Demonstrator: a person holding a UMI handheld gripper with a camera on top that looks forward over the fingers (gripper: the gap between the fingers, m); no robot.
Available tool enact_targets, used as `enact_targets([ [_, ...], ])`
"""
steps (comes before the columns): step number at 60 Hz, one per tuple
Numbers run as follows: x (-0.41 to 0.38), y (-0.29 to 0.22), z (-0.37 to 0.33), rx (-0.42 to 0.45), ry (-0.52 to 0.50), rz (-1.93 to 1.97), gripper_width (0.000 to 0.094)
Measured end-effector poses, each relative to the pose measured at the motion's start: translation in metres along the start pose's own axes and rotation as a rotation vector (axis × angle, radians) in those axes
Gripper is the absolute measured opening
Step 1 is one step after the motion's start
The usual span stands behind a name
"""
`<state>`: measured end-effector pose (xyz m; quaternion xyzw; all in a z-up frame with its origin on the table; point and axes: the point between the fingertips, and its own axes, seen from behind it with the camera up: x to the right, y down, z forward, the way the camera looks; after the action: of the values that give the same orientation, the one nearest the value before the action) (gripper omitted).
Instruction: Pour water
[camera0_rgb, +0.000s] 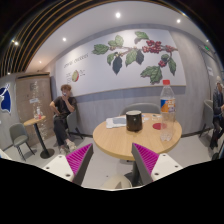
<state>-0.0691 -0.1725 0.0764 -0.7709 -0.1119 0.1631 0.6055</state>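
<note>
café-like room with a leaf mural, round wooden surface (125, 138) ahead: pouring not yet begun.
the claw (112, 160) hangs released and empty, its pink-padded fingers (80, 157) spread wide, well short of the surface. on it stand a clear water bottle (167, 103) with an orange label, upright and seemingly capped, and a dark cup (133, 121) to its left, near some papers (116, 122). a person (64, 110) sits at a small table beyond. by my reading everything is left: reach, grasp the bottle, tilt it over the cup.
</note>
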Motion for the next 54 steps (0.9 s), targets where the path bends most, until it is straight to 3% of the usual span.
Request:
enact_targets([
  [17, 0.024, 0.007, 0.017, 0.045, 0.075, 0.007, 0.0834],
  [20, 0.059, -0.025, 0.019, 0.041, 0.090, 0.003, 0.0836],
  [27, 0.101, -0.016, 0.039, 0.056, 0.171, -0.014, 0.0833],
  [28, 0.120, -0.034, 0.042, 0.045, 0.181, -0.017, 0.0837],
  [41, 0.219, -0.052, 0.097, 0.059, 0.310, -0.043, 0.0836],
  [51, 0.250, -0.065, 0.142, 0.100, 0.308, -0.005, 0.0834],
  [54, 0.253, -0.070, 0.156, 0.107, 0.303, 0.005, 0.0791],
])
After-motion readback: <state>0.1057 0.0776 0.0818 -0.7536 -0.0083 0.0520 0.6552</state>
